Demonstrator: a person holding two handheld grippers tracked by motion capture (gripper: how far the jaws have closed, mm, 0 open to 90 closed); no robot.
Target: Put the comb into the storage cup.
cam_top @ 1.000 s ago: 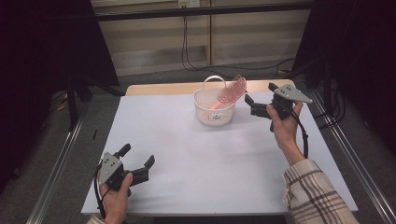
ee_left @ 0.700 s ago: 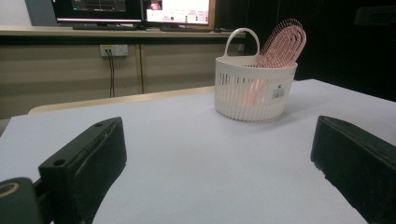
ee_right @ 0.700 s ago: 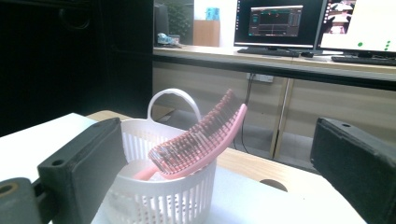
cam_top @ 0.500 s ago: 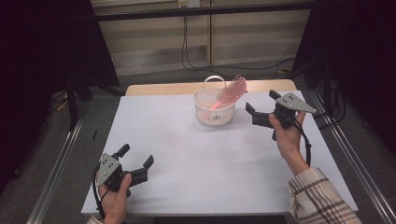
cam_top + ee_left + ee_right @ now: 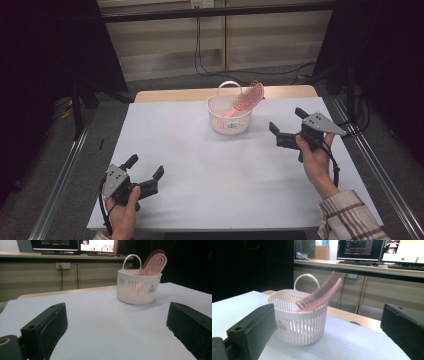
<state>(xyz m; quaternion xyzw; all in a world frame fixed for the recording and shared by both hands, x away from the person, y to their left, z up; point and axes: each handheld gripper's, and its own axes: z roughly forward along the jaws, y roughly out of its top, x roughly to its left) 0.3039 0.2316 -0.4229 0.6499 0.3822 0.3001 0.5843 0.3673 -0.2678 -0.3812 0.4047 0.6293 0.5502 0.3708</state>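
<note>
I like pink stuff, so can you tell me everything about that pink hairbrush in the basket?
The pink hairbrush looks like plastic, with an oval, slotted head full of bristles. It stands tilted in the white slatted basket, handle down inside and head sticking up over the rim, leaning on it opposite the basket's loop handle. The basket sits near the far edge of the white table. Only the basket touches the brush; the right hand-held gripper is beside it, open and apart.
</note>
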